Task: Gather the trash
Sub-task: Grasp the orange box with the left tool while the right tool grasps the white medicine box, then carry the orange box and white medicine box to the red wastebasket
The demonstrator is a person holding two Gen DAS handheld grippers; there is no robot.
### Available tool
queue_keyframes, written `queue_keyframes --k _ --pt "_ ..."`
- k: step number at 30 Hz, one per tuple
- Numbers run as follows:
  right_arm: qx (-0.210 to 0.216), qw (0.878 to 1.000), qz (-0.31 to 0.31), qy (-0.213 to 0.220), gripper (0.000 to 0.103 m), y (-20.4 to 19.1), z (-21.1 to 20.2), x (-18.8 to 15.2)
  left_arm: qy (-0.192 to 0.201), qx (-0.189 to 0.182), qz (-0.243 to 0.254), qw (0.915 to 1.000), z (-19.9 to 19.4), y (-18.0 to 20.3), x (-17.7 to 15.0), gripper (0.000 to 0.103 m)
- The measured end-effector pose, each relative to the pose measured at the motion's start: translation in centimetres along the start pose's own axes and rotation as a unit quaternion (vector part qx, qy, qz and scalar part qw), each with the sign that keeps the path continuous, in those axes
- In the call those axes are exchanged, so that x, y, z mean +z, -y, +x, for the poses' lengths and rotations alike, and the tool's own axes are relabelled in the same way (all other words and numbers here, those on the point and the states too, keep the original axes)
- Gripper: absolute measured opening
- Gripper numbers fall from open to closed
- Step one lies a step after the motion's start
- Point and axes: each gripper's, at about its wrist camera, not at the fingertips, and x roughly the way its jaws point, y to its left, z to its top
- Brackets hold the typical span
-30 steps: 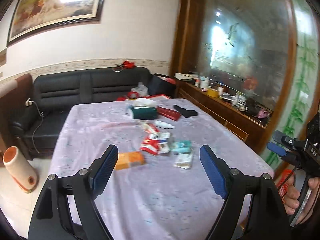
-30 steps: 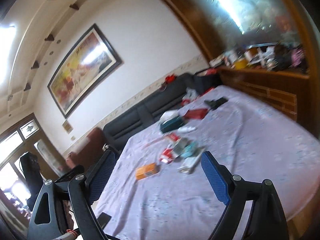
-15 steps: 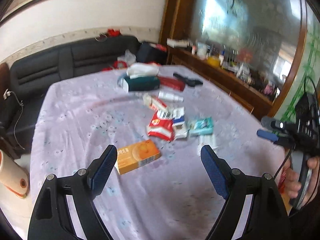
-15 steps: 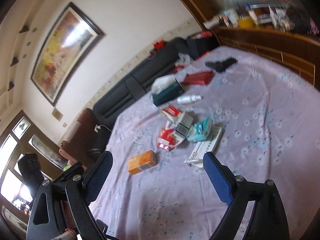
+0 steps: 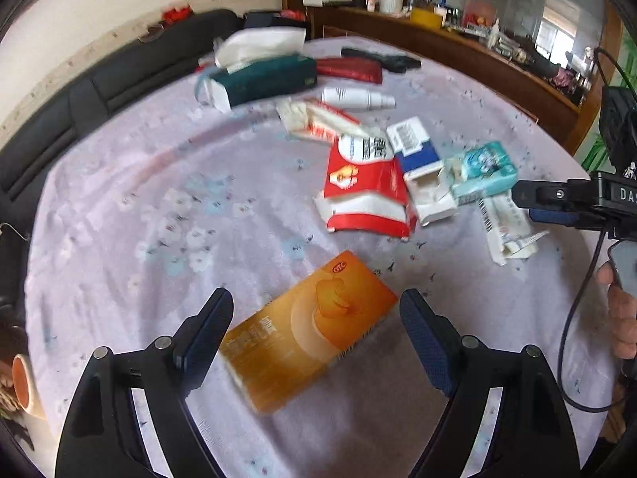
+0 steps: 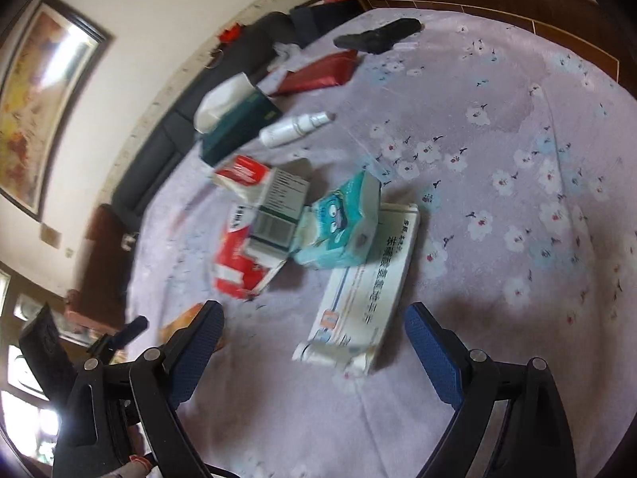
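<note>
Two pairs of black tongs with blue pads are held spread wide above a round desk point(image 5: 119, 207) covered by a lilac flowered cloth; nothing is gripped by either. The left tongs point(image 5: 316, 332) are poised over a flat orange cardboard box point(image 5: 308, 330), which lies at an angle on the cloth between the two pads, with a gap visible on each side. The right tongs point(image 6: 314, 342) are poised over a long white carton with blue print point(image 6: 360, 294), whose crumpled near end lies between the released pads without being touched.

Most of the trash is gathered in a loose cluster near the middle of the desk. A red and white crumpled packet point(image 5: 364, 195) lies beyond the orange box, and an opened blue and white carton point(image 5: 418, 167) overlaps its right edge. A teal tissue packet point(image 6: 342, 227) rests on the far end of the long white carton and against the opened carton. Farther back, a red and white flattened box point(image 5: 318, 121), a white spray bottle point(image 5: 356, 97), a dark green tissue box with white tissue standing out of it point(image 5: 262, 75), a dark red pouch point(image 5: 350, 68) and a black object point(image 5: 382, 59) are spread towards a black sofa point(image 5: 51, 119). In the left view the right tongs are seen at the right edge, above the long white carton.
</note>
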Motion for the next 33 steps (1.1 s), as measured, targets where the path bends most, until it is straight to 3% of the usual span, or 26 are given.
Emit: queue_keyframes --k 5,8,10,12,14,18,21,24,28,30,33 --pt "-0.083 0.996 -0.023 -0.012 0.094 -1.0 2.8 0.2 -0.036 -0.018 0.009 0.9991 1.3 0.5 -0.7 0.084" --pt "-0.131 0.989 -0.07 -0.007 0.093 -2.1 3.8 -0.3 -0.06 -0.027 0.016 0.9977 1.9 1.5 -1.1 0.084" --pt "-0.156 0.983 -0.094 -0.006 0.089 -2.7 4.1 -0.7 -0.077 -0.043 0.014 0.996 2.0 2.0 -1.5 0.084" --pt "-0.182 0.975 -0.124 -0.004 0.075 -2.9 3.8 -1.3 -0.085 -0.041 0.017 0.9954 1.5 2.8 -2.0 0.084" --pt "-0.185 0.973 -0.139 -0.001 0.062 -2.5 3.3 -1.8 -0.086 -0.043 0.013 0.9953 1.2 3.3 -1.9 0.084" --pt "-0.172 0.971 -0.163 -0.002 0.061 -1.0 1.5 -2.9 -0.083 -0.013 0.006 0.9965 1.3 4.1 -1.3 0.084" --pt "-0.165 0.972 -0.168 -0.008 0.061 0.3 -0.1 -3.9 -0.101 0.016 -0.009 0.9947 2.4 4.3 -1.0 0.073" --pt "-0.155 0.973 -0.172 -0.012 0.061 1.7 -1.8 -5.2 -0.104 0.018 -0.024 0.9941 2.0 4.5 -0.6 0.046" --pt "-0.132 0.976 -0.172 -0.017 0.061 3.1 -3.8 -6.8 -0.116 0.033 -0.033 0.9922 1.4 5.7 -1.4 0.045" --pt "-0.123 0.977 -0.172 -0.017 0.061 3.7 -4.8 -7.7 -0.125 0.023 -0.048 0.9907 0.4 6.8 -2.2 0.045" --pt "-0.098 0.982 -0.162 -0.012 0.06 4.9 -6.3 -8.7 -0.105 0.02 -0.072 0.9916 -2.7 8.9 -3.7 0.045"
